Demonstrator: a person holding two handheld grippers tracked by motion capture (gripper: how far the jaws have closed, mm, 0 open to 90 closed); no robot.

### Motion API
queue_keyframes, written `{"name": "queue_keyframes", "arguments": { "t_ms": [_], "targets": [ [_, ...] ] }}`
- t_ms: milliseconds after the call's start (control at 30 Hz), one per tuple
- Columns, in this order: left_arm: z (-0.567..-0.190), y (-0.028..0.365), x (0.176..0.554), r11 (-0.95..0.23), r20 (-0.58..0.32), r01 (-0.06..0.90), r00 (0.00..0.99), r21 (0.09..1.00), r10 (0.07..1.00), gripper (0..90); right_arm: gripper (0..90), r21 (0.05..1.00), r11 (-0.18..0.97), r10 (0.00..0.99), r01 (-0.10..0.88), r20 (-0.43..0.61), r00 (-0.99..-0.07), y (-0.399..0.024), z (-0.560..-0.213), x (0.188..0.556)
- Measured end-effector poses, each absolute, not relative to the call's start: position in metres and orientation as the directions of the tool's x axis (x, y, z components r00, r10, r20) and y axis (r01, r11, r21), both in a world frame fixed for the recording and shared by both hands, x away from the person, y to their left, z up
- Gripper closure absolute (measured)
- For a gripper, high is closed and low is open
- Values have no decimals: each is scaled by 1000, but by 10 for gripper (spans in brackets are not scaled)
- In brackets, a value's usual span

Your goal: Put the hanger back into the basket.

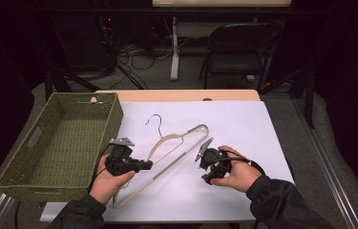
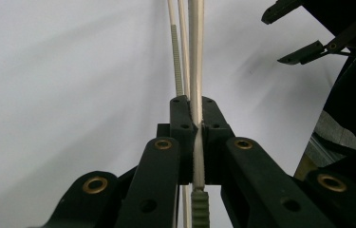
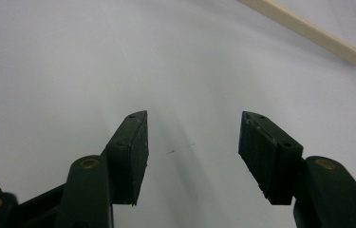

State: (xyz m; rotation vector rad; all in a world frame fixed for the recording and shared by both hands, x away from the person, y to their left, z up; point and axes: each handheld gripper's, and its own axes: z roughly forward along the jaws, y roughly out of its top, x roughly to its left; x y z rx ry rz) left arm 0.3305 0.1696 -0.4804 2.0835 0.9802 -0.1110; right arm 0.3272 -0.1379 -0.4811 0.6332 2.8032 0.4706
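A cream clothes hanger with a black wire hook lies on the white sheet. My left gripper reaches in from the left and is shut on one of its thin bars. In the left gripper view the pads pinch that bar, which runs straight away from the jaws. My right gripper sits just right of the hanger, held low over the sheet. Its jaws stand wide open with bare sheet between them, and a hanger arm crosses the far corner.
A green woven basket stands at the table's left, close beside my left hand. Beyond the table's far edge are a folding chair, a table leg and cables on the floor. White sheet stretches to the right of the right hand.
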Motion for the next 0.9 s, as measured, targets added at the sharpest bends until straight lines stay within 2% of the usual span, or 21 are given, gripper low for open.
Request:
{"name": "queue_keyframes", "arguments": {
  "t_ms": [300,900],
  "targets": [
    [-466,184,330,-308,-454,712,661,631,598,870,431,371,846,462,384,-148,-874,-142,-480,327],
    [-420,216,315,-303,-465,718,656,626,595,870,431,367,842,472,395,-149,-869,-144,-478,326]
  ]
}}
